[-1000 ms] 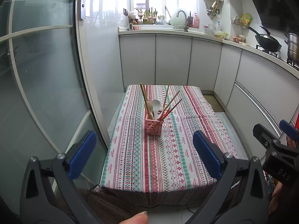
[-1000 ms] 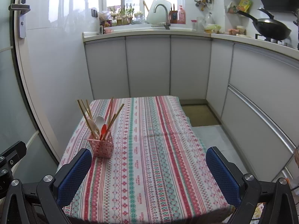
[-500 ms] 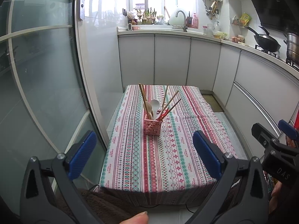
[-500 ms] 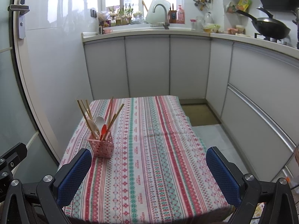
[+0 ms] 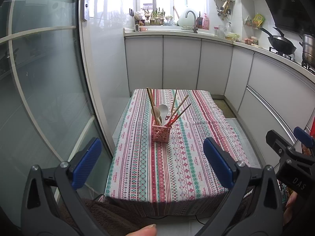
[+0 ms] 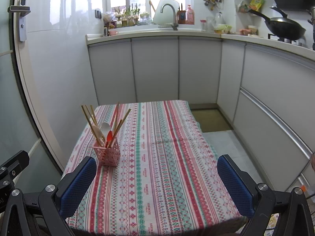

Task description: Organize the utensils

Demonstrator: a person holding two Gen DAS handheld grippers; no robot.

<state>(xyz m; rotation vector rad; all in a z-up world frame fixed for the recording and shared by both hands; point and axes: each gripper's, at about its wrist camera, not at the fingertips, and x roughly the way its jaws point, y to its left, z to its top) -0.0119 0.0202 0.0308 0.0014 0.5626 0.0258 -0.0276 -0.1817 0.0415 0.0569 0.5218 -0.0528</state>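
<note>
A pink holder (image 5: pixel 161 133) stands upright on the worktop (image 5: pixel 177 167), which wears a striped cloth, left of its middle line and about halfway between the near and far edges. Chopsticks (image 5: pixel 152 102) fan out of the holder, some leaning left and some right, with a wooden spoon (image 5: pixel 157 112), a white spoon (image 5: pixel 163 109) and a red spoon (image 6: pixel 109 136) tucked among them. The left gripper (image 5: pixel 150 164) hangs before the near edge of the worktop, its jaws spread wide and holding nothing; the holder shows between its blue pads (image 5: pixel 215 162), well beyond them. The right gripper (image 6: pixel 156 188) hangs over the near part of the cloth, jaws likewise wide apart and empty, with the holder just past its left pad. A fingertip (image 5: pixel 145 231) shows at the bottom of the left view. Far behind the worktop run white cabinets (image 6: pixel 157 68) with a tap (image 6: pixel 169 13), and a wok (image 6: pixel 285 27) sits far right
</note>
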